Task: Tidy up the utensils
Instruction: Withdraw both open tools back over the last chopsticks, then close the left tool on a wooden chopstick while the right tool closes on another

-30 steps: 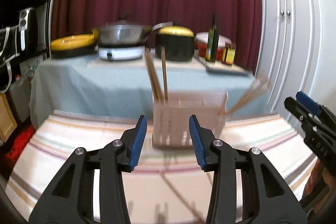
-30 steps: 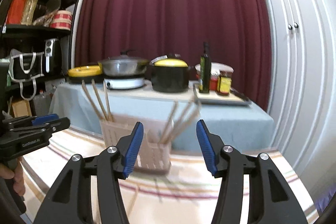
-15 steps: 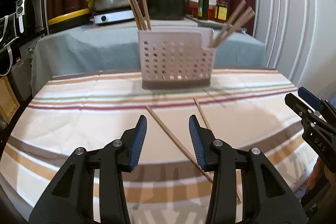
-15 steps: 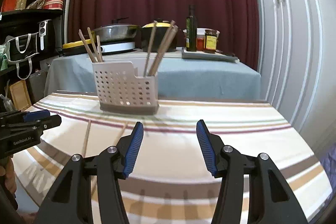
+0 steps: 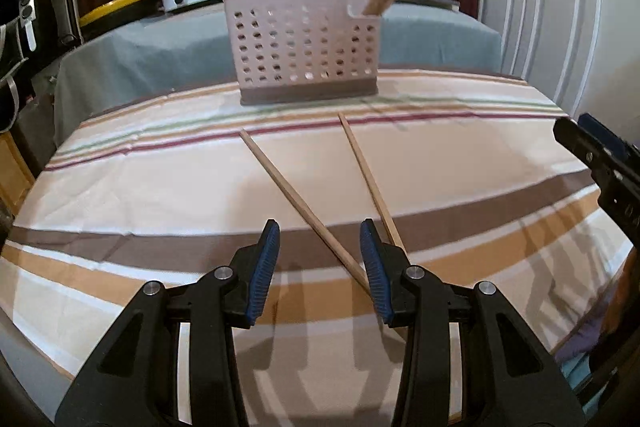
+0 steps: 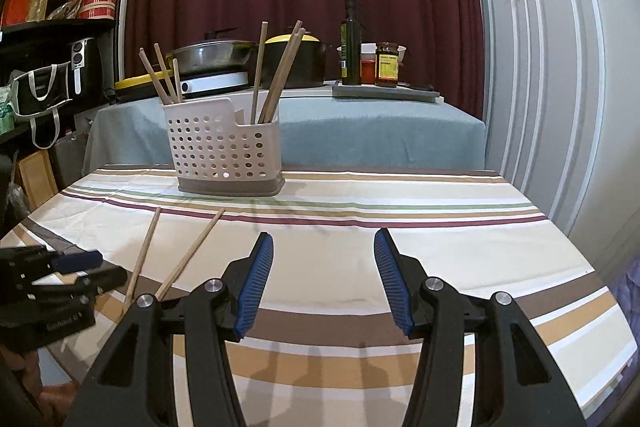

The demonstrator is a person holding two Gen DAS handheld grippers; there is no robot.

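A striped tablecloth (image 6: 400, 235) is spread over the near table, bounded at the back by a grey-covered side table (image 6: 380, 135) laden with pots and at the right by white cupboard doors (image 6: 552, 67). From left to right, the left gripper (image 5: 316, 255) is held spread and empty low over the near edge, its right finger just beside the thick end of the left chopstick (image 5: 296, 195), while the right chopstick (image 5: 366, 175) lies angled close by; behind both, the perforated utensil caddy (image 5: 300, 47) is set near the far edge with chopsticks standing in its end compartments. Further right, the right gripper (image 6: 324, 275) is held spread and empty over a broad bare stretch of cloth, well apart from the caddy and the table's right edge.
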